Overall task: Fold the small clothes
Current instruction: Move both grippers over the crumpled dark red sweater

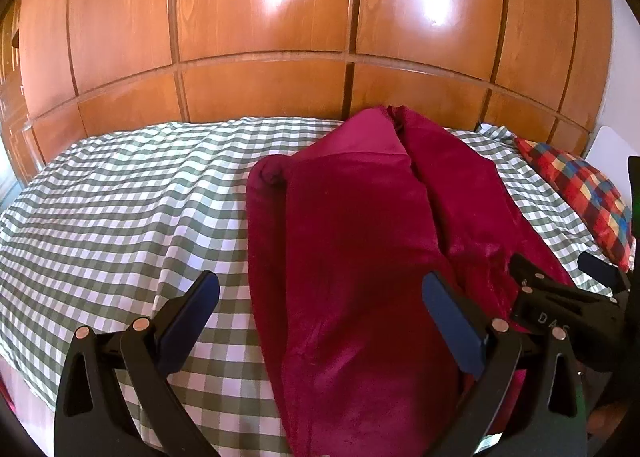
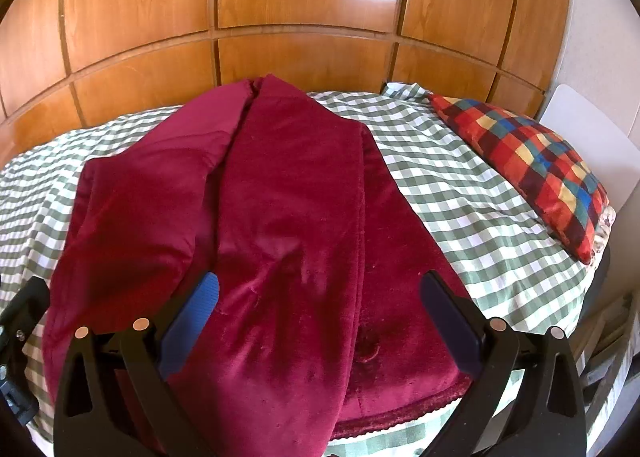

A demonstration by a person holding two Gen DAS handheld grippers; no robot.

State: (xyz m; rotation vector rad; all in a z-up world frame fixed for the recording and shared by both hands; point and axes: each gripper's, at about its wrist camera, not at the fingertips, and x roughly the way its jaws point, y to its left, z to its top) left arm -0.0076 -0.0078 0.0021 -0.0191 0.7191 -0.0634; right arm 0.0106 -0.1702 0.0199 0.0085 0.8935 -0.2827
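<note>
A dark red velvety garment [image 1: 360, 241] lies lengthwise on the green-and-white checked bed sheet [image 1: 120, 209], with its sides folded over the middle. It also fills the centre of the right wrist view [image 2: 280, 225]. My left gripper [image 1: 320, 317] is open and empty, hovering over the garment's near left part. My right gripper [image 2: 320, 317] is open and empty above the garment's near end. The right gripper also shows at the right edge of the left wrist view [image 1: 560, 281].
A red, blue and yellow plaid pillow [image 2: 536, 161] lies at the bed's right end, by a white panel [image 2: 592, 129]. A wooden panelled wardrobe [image 1: 280, 37] runs behind the bed. The checked sheet [image 2: 480, 217] lies bare on both sides of the garment.
</note>
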